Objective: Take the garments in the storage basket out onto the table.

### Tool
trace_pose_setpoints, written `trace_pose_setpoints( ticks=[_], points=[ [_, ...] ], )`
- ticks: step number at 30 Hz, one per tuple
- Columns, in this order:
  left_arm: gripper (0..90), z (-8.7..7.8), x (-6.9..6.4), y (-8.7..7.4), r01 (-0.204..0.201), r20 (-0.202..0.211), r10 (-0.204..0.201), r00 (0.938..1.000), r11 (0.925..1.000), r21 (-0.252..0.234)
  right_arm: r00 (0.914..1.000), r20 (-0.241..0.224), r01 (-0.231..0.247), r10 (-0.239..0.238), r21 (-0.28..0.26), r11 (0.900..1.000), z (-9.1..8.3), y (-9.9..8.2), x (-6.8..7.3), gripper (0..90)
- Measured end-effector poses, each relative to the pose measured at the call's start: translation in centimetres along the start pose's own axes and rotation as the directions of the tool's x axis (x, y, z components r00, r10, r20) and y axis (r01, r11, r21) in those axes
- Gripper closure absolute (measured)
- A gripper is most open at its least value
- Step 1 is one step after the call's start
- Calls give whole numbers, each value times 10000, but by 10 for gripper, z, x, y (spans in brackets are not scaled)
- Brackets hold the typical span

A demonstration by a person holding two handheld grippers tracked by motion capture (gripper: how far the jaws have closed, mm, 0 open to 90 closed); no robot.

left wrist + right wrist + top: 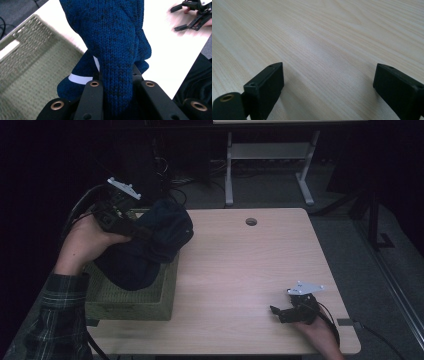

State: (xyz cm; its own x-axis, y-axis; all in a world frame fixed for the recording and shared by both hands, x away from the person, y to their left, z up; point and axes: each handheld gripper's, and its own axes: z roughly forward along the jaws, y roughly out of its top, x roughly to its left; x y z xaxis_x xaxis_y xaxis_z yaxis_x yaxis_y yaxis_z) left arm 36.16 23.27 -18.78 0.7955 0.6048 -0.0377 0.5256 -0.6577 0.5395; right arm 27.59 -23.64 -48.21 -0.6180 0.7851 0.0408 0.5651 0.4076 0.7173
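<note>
— Where is the garment?
— The blue knitted sweater (112, 37), possibly a cardigan, hangs above the green woven basket (150, 302), a fold pinched in the left gripper (117, 82).
— And the other claw?
— The right gripper (328, 82) rests, jaws spread, low over the wooden table (250, 270), well apart.

Your left gripper (117, 82) is black with brass-coloured rivets, and the sweater (112, 42) in it is deep blue knit flecked with black (a white label shows low on it). The basket (150, 302) is a muted olive green weave. Your sleeve (55, 320) is dark green plaid. The table (240, 270) is pale wood grain, and your right gripper (328, 82) is black.
</note>
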Motion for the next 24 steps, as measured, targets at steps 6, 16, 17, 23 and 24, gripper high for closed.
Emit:
trace_pose_setpoints(
  ticks=[6,16,17,23,24],
  points=[
    [793,9,-10,15,-238,142,238,9996,9997,-25,10000,1,-2,2,2,10000,0,0,0,93],
    [794,27,-26,41,-677,518,683,9963,9976,-132,10000,24,1,-1,-9,10000,0,0,0,94],
    [794,29,-28,44,-728,562,735,9957,9973,-137,10000,23,-2,2,-8,10000,0,0,0,93],
    [794,44,-40,58,-1070,784,1075,9911,9942,-103,10000,22,-7,7,0,10000,0,0,0,93],
    [794,46,-42,60,-1089,807,1095,9907,9940,-119,10000,21,-17,17,9,10000,0,0,0,93]
  ],
)
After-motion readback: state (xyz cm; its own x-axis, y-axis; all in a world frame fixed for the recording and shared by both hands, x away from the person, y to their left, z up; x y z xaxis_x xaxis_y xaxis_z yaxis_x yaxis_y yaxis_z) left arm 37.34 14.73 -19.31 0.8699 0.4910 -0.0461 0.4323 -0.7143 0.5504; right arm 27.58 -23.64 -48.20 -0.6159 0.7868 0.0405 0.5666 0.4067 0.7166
